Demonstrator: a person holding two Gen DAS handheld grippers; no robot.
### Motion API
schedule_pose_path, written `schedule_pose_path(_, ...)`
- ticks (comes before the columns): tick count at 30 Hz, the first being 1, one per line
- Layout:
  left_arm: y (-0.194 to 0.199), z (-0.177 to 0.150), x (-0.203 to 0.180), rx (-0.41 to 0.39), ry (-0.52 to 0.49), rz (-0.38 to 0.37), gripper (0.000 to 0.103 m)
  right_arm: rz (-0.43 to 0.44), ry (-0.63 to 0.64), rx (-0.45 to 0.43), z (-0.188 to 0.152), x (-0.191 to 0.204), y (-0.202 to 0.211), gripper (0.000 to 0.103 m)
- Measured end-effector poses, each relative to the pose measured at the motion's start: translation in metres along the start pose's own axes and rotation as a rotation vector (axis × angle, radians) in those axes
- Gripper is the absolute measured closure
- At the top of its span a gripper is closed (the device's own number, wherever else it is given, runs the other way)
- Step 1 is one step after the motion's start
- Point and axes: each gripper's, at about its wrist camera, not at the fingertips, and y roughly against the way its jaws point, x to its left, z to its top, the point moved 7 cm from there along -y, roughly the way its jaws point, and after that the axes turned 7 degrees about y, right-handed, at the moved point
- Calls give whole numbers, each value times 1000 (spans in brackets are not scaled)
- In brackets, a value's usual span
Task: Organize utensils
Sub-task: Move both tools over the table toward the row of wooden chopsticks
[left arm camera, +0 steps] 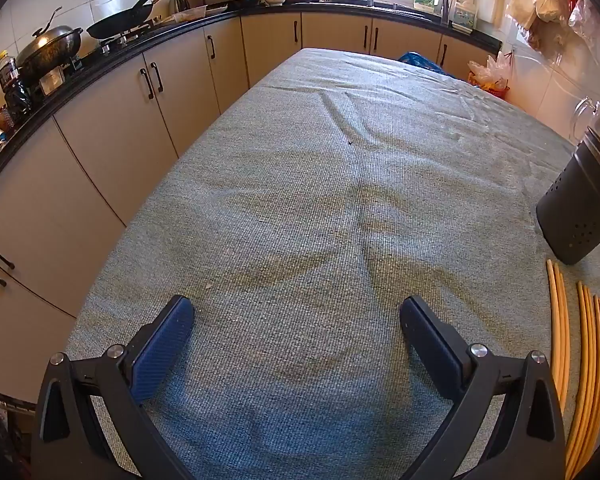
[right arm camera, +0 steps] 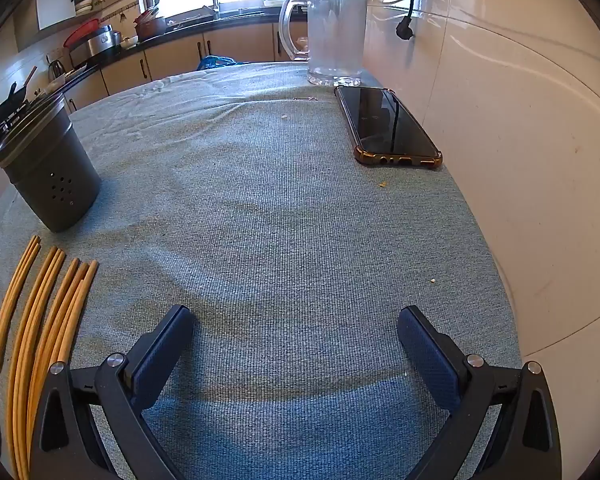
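Lying loose, seven chopsticks (right arm camera: 40, 320), one holder (right arm camera: 52, 172), one mug (right arm camera: 336, 36)

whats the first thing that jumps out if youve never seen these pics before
Probably the row of wooden chopsticks lying flat on the grey-green tablecloth, just in front of a dark perforated utensil holder that stands upright. Farther back near the tiled wall sit a frosted glass mug and a black phone lying flat. Both the left claw and right claw hang open and empty.
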Motion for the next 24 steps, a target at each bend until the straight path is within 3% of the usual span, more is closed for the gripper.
schedule_pose_path(10,5,-1,1,5,-4,14,0,27,16,14,-11,-2,6,0)
schedule_pose_path(15,47,2,4,-62,68,-42,0,19,5,28,-4,5,2,0)
schedule_pose_path(20,98,8,-5,-168,49,-47,0,15,19,33,-6,4,4,0)
schedule_pose_path(24,125,3,-14,-197,41,-79,0,-38,13,41,-11,6,14,3)
